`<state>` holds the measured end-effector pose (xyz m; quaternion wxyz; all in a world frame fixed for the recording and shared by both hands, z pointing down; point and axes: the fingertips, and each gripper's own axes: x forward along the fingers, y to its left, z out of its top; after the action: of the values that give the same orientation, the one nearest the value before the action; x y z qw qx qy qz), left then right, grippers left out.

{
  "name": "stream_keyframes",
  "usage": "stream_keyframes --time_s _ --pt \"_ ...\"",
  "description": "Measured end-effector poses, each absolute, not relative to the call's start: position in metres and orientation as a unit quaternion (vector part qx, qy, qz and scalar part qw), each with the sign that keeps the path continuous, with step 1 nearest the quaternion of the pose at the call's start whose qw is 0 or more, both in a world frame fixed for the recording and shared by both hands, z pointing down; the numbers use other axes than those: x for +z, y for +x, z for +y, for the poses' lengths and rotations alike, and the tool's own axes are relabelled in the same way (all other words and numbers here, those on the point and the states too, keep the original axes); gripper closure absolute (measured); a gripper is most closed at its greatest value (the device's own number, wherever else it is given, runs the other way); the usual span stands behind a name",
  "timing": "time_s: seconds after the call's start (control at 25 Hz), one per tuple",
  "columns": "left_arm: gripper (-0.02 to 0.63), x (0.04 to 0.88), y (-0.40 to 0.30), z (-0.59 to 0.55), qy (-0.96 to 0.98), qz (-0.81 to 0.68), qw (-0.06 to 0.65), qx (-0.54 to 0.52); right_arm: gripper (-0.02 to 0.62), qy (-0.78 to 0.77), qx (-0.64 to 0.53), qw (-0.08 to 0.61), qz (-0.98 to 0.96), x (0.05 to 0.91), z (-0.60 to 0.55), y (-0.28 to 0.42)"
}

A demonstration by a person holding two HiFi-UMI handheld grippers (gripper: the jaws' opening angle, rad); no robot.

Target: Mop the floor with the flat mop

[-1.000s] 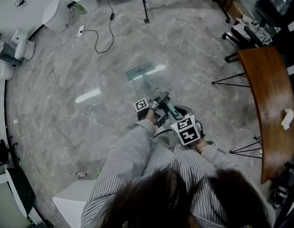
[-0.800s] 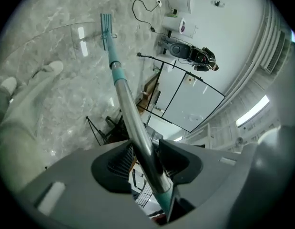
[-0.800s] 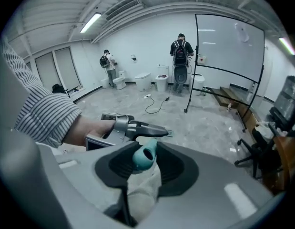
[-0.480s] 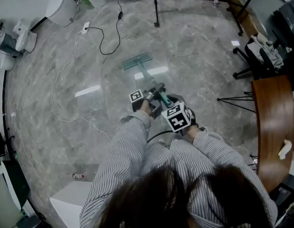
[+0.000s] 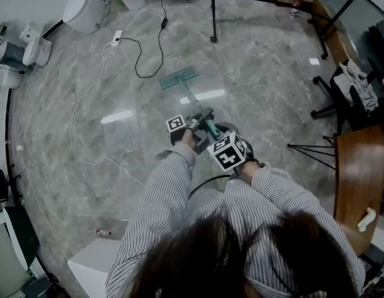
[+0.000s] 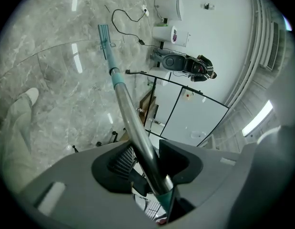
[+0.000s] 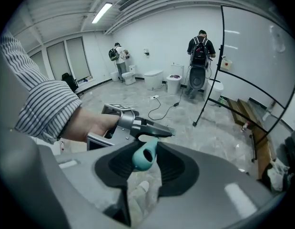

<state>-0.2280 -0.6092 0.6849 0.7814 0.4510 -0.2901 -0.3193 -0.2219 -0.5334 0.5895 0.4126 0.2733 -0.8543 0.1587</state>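
Observation:
The flat mop has a teal head lying flat on the grey marble floor ahead of me. Its metal pole slants back to both grippers. My left gripper is shut on the pole, lower down. In the left gripper view the pole runs from between the jaws out to the mop head. My right gripper is shut on the teal handle end, which pokes up between its jaws. The left gripper and the hand holding it show just beyond.
Black and white cables trail over the floor just left of the mop head. White toilets line the far wall. A black stand, tripod legs, a chair and a wooden table lie to the right. A person with a backpack stands far off.
The mop head has slid forward, nearer the cables. Both grippers went forward with the pole, and my view has swung so that the wooden table sits farther right.

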Motion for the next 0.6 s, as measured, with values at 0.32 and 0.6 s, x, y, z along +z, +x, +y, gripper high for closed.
stream_keyframes --time_s 0.32,0.6 --pt "0.446 0.689 -0.230 -0.618 0.454 -0.293 0.780 -0.316 0.474 0.266 0.154 0.417 -0.856 0.593 -0.542 -0.223" --pt "0.446 0.692 -0.218 -0.592 0.456 -0.289 0.779 -0.319 0.476 0.273 0.152 0.418 -0.853 0.597 -0.516 -0.211"
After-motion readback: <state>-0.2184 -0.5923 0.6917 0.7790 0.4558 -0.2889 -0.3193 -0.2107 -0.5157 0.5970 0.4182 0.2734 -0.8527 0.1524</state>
